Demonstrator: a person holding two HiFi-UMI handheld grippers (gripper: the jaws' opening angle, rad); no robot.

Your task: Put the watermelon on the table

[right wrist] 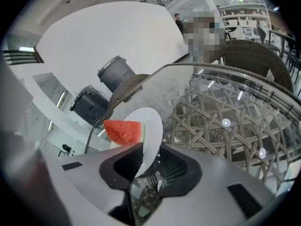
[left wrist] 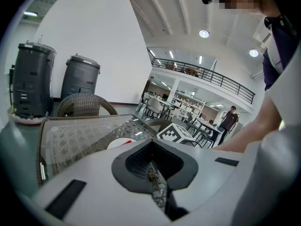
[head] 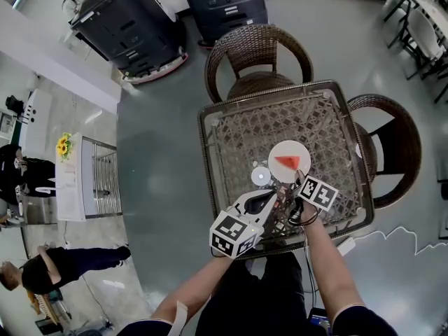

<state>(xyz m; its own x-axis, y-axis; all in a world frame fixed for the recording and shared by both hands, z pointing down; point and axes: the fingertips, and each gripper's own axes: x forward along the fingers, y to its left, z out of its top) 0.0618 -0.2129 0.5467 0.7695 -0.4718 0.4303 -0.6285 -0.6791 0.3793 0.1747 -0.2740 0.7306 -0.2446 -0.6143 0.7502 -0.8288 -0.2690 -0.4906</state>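
Note:
A red watermelon slice [head: 287,162] lies on a white plate [head: 289,148] on the glass-topped wicker table [head: 231,135]. My right gripper [head: 299,182] reaches the plate's near edge. In the right gripper view the plate's rim [right wrist: 153,126] stands between the jaws with a gap beside it, so the right gripper [right wrist: 145,171] is open, and the watermelon slice [right wrist: 123,131] sits just beyond it. My left gripper [head: 274,196] hovers over the table's near side, left of the right one. Its jaws meet along a thin seam in the left gripper [left wrist: 153,175] view, with nothing between them.
A small round silver disc [head: 260,176] lies left of the plate. Wicker chairs stand at the far side [head: 257,54] and the right side [head: 395,145] of the table. Two dark grey machines [head: 129,23] stand by the wall beyond. A person [head: 56,268] stands at the left.

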